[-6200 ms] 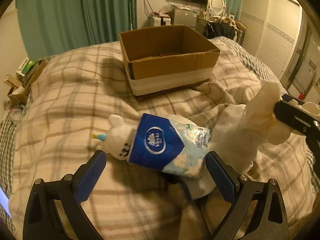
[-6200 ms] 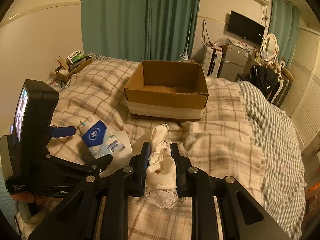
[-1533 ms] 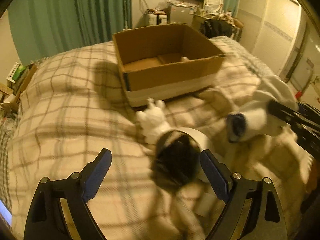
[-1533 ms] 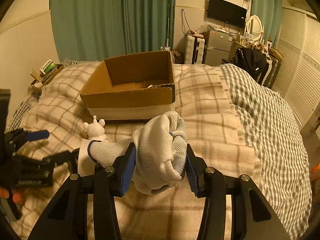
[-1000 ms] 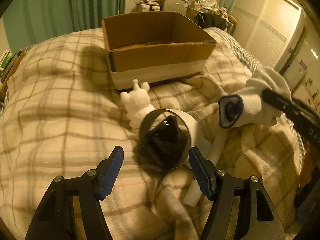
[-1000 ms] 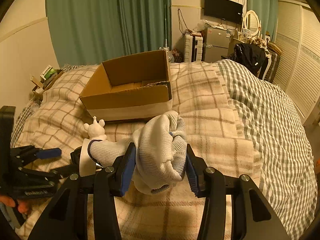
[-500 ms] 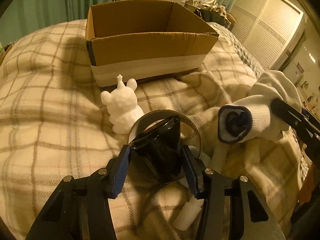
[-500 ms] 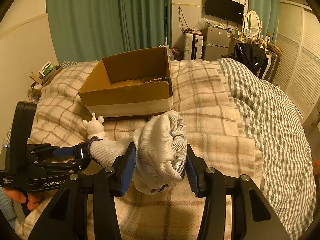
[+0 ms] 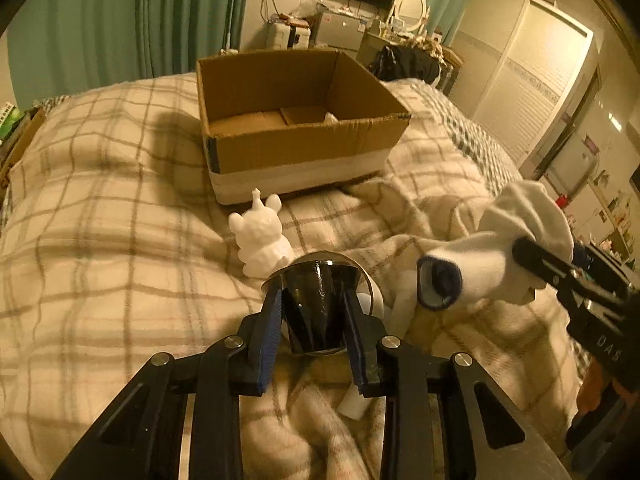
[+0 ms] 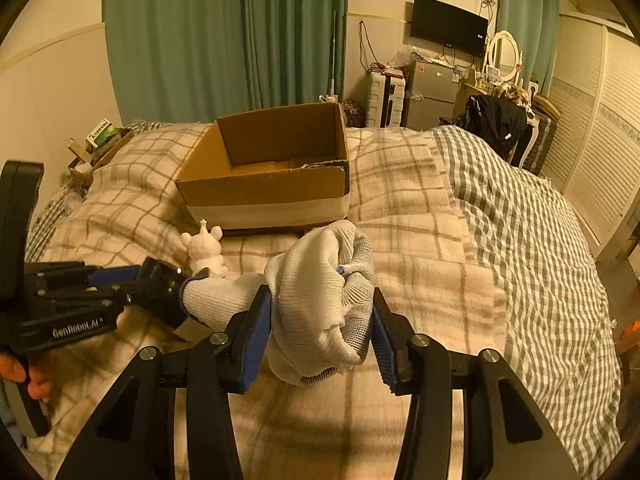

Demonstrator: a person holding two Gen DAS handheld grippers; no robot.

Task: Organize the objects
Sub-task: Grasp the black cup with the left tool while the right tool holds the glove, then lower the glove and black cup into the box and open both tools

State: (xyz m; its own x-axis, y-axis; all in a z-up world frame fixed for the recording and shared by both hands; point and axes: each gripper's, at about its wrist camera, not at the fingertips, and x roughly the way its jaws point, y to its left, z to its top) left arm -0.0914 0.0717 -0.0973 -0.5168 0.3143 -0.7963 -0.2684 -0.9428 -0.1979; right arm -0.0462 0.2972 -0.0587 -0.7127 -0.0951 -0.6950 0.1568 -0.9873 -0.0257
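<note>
My left gripper [image 9: 314,308] is shut on a shiny black cone-shaped cup [image 9: 318,308] and holds it just above the blanket; it also shows in the right wrist view [image 10: 160,280]. My right gripper [image 10: 322,320] is shut on a bunched white knit glove [image 10: 320,296] with a dark-edged cuff [image 9: 438,284]. A white bear figurine [image 9: 262,242] stands on the blanket in front of the open cardboard box [image 9: 296,160]. The box [image 10: 268,196] lies ahead of both grippers.
A plaid blanket [image 9: 100,220] covers the bed. A white tube [image 9: 354,404] lies in the folds under my left gripper. A grey checked cover [image 10: 520,220] lies to the right. Curtains, a fridge and a wardrobe stand beyond the bed.
My left gripper closed on the black cup and lifted it a little, drawing back from the box. My right gripper kept hold of the white glove and hardly moved.
</note>
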